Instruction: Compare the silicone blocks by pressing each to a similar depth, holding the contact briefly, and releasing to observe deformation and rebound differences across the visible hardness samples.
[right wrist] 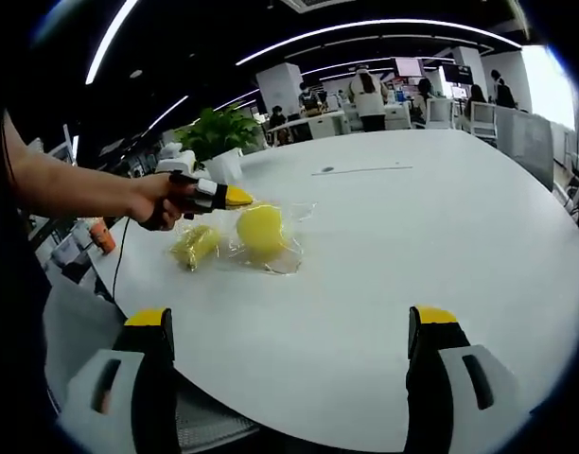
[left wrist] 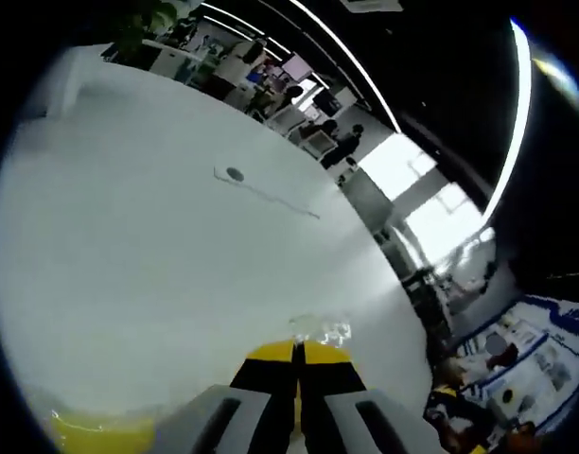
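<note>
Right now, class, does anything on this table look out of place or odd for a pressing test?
Yes: the yellow samples still sit in crumpled clear plastic wrapping on the white table, so the left gripper, jaws shut, would meet film first.

The left gripper (left wrist: 297,352) has yellow tips on black jaws with grey bodies; the right gripper (right wrist: 291,317) wears the same colours. Two yellow silicone blocks (right wrist: 261,230) in clear wrap lie on the white table (right wrist: 394,236). A green plant (right wrist: 219,132) stands in a white pot at the far left.
</note>
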### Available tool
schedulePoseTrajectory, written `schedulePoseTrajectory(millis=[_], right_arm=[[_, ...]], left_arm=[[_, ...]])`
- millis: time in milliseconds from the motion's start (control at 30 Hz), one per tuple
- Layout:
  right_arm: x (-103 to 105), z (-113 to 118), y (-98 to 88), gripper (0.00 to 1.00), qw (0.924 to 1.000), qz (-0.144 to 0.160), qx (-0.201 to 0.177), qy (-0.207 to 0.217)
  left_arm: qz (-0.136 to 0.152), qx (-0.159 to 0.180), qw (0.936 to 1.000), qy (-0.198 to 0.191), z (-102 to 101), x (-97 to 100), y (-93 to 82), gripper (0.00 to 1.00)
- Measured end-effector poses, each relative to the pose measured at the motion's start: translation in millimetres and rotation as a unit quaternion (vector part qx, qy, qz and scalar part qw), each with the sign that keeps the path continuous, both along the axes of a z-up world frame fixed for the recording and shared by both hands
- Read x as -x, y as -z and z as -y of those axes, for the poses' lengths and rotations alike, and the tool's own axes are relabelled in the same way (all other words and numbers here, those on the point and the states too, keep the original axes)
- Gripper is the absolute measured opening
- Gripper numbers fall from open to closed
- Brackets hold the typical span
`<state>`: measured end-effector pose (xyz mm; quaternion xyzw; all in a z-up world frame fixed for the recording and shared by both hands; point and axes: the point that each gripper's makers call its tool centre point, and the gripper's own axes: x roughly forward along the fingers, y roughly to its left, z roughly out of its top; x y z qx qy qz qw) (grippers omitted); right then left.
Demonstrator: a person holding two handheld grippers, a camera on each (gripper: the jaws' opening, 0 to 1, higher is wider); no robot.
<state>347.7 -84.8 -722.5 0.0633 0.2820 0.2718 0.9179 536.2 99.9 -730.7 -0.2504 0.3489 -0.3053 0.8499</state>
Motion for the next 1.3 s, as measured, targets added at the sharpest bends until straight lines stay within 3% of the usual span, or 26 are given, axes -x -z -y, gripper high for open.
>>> schedulePoseTrajectory(millis=[100, 200, 667, 867, 1300], right_arm=[[0, 0, -0.8, 0.96, 1.0000, 0.002, -0.002, 0.001], [1, -1, -0.8, 0.96, 1.0000, 0.002, -0.002, 0.002], [2, -5, -8.8, 0.96, 0.9999, 0.013, 0.001, -0.004], [1, -9, -11.8, 0.96, 0.9998, 0.017, 0.000, -0.007], [-2, -18, -23.3, 0.96, 0.9994, 0.030, -0.001, -0.016]], left_arm=[[0.051, -0.011, 0.9986, 0.009, -2, -4.3, -17.3, 0.00], [0.078, -0.022, 0.9967, 0.009, -6, -10.3, -28.5, 0.00], [0.137, -0.039, 0.9887, 0.049, -8, -14.6, -78.1, 0.00], [0.174, -0.037, 0.9817, 0.069, -8, -15.6, -112.9, 0.00], [0.243, 0.010, 0.9674, 0.072, -14, -11.8, -201.1, 0.00]])
